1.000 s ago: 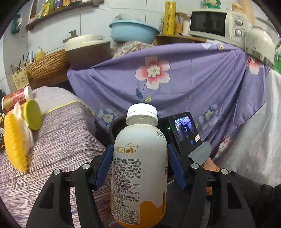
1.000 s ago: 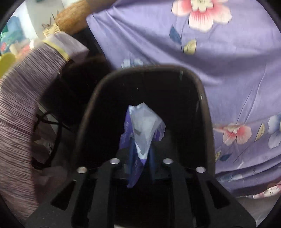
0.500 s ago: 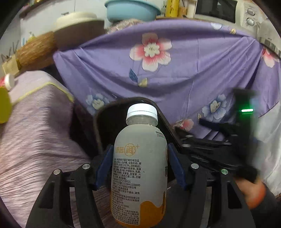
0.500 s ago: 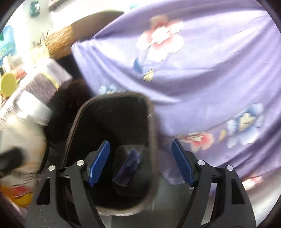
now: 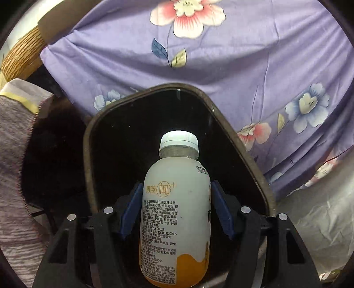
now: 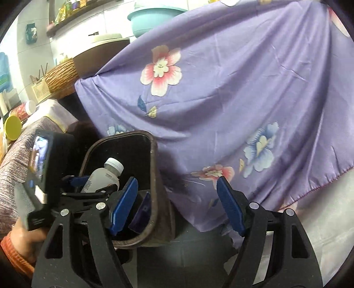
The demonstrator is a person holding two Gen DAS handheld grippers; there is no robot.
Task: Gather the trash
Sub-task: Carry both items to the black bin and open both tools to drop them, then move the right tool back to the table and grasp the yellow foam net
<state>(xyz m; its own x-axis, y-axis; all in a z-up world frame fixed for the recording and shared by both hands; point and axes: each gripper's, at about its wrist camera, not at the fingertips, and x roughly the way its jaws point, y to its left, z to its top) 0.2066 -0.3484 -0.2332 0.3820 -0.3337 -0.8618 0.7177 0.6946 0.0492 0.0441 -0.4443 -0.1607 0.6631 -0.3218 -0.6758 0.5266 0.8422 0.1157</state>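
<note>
We find the left gripper clamped on the bottle, poised over the bin mouth for a clean drop. The right gripper gapes empty beside it; a purple scrap, seemingly a wrapper, lies inside.

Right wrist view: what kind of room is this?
Probably a home kitchen: a shelf of packaged goods on a tiled wall, a teal basin on the counter, and a trash bin below.
</note>
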